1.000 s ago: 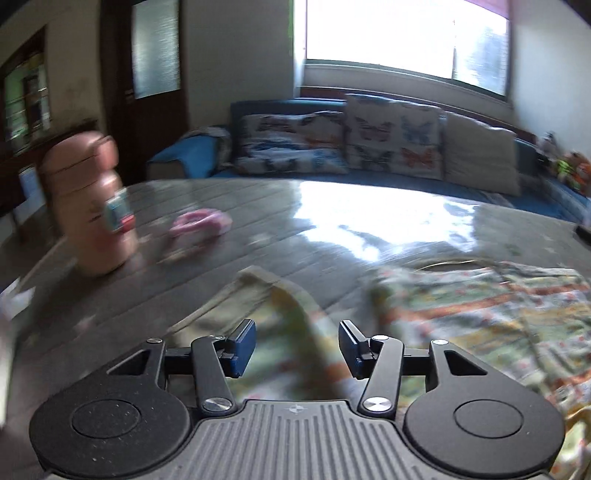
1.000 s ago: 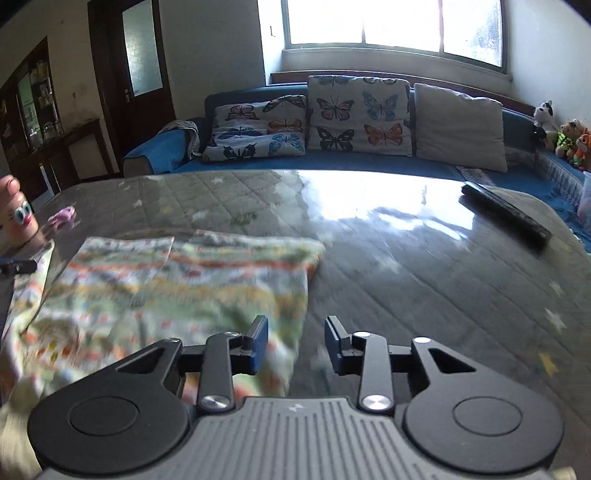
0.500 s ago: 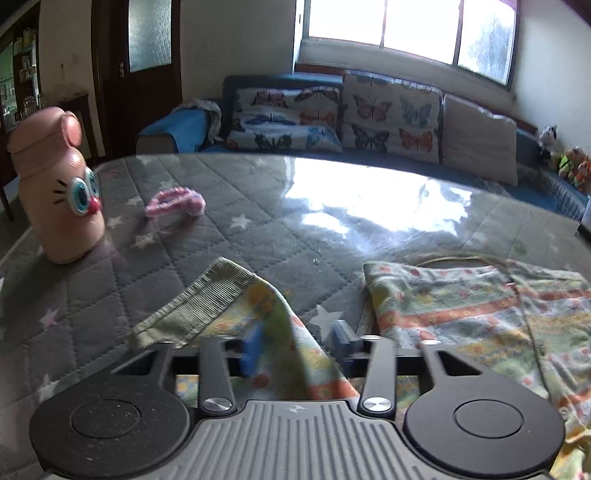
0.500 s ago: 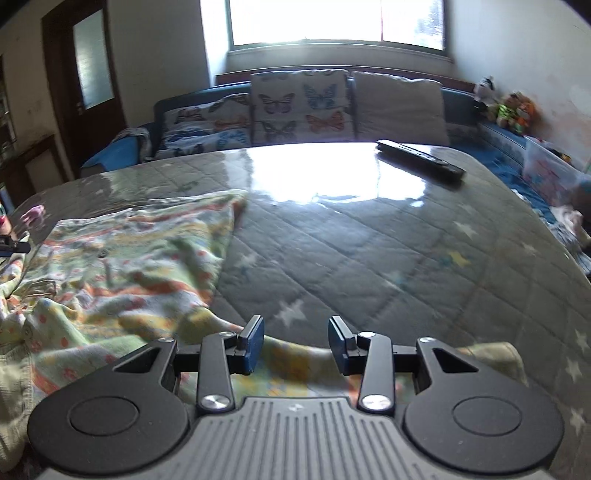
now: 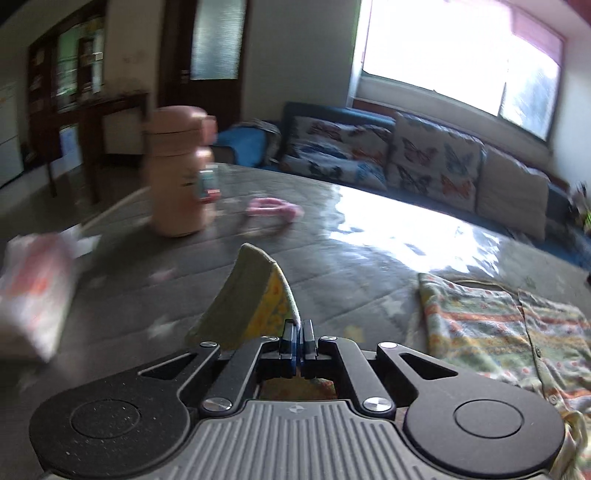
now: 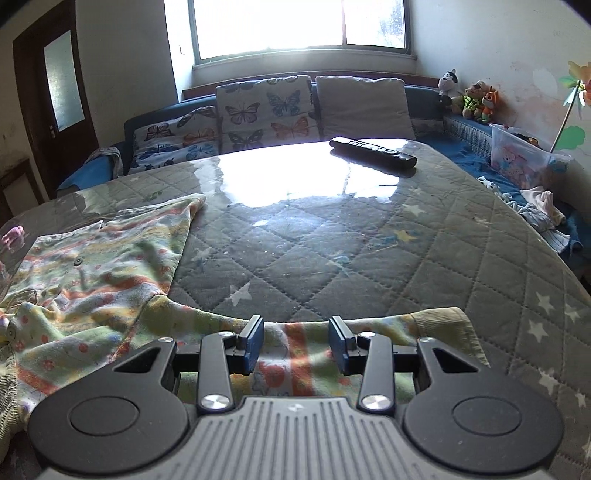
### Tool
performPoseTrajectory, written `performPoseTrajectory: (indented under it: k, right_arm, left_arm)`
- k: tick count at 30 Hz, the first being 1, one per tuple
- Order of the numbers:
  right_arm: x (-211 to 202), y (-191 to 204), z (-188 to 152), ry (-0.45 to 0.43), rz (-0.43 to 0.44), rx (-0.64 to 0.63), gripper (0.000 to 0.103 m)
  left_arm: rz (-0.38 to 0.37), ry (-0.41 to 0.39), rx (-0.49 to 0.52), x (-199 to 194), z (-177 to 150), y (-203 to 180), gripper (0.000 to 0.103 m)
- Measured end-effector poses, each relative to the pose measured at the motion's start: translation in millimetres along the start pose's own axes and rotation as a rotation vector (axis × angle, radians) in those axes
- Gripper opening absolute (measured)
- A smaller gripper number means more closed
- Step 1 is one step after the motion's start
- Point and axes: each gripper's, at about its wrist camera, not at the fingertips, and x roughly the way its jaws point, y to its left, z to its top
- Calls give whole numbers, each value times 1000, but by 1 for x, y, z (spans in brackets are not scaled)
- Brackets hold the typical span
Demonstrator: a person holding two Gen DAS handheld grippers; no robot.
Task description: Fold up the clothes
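Both fingers of the left gripper (image 5: 297, 334) are pressed together on a sleeve (image 5: 255, 295) of the patterned garment (image 5: 509, 336), pinching the cloth so that its ribbed cuff stands up in a peak just ahead of the tips. On the other side, the right gripper (image 6: 296, 341) has its fingers spread apart over the other sleeve (image 6: 369, 328), which runs across beneath and between them; whether the pads touch the cloth cannot be told.

That garment, pale green with orange stripes and small prints, lies spread on the table (image 6: 369, 240), its body flat toward the left in the right wrist view and its ribbed cuff (image 6: 447, 319) lying just right of the right gripper. A button (image 6: 77, 261) shows on its front.

Farther out on the grey quilted, star-printed table cover, a pink bottle (image 5: 177, 173) with a cartoon face stands upright, blurred, with a small pink item (image 5: 273, 208) lying near it. A black remote control (image 6: 373, 151) rests at the far edge. Beyond the table, butterfly cushions (image 6: 264, 110) lean on a blue sofa under a bright window (image 6: 295, 26), and stuffed toys (image 6: 469, 98) sit in the right corner.
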Motion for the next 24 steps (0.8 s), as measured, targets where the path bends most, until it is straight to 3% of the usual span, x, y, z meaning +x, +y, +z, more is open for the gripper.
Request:
performPoseTrajectory:
  k: [7, 14, 17, 18, 20, 24]
  right_arm:
    - [-8, -9, -10, 6, -19, 27, 39]
    - [-20, -22, -18, 0, -37, 49, 45]
    - [-28, -28, -20, -15, -54, 55, 46]
    - [-29, -32, -20, -21, -64, 65, 47]
    - [-33, -39, -21, -35, -85, 86, 50]
    - [-36, -54, -22, -52, -136, 130, 51]
  left_arm:
    - [47, -64, -53, -61, -47, 35, 2]
    - [103, 48, -112, -62, -76, 58, 8]
    - [123, 40, -122, -68, -73, 65, 21]
    - [131, 34, -127, -69, -71, 67, 36]
    - [140, 20, -135, -68, -67, 69, 56]
    - [128, 33, -125, -56, -60, 71, 57]
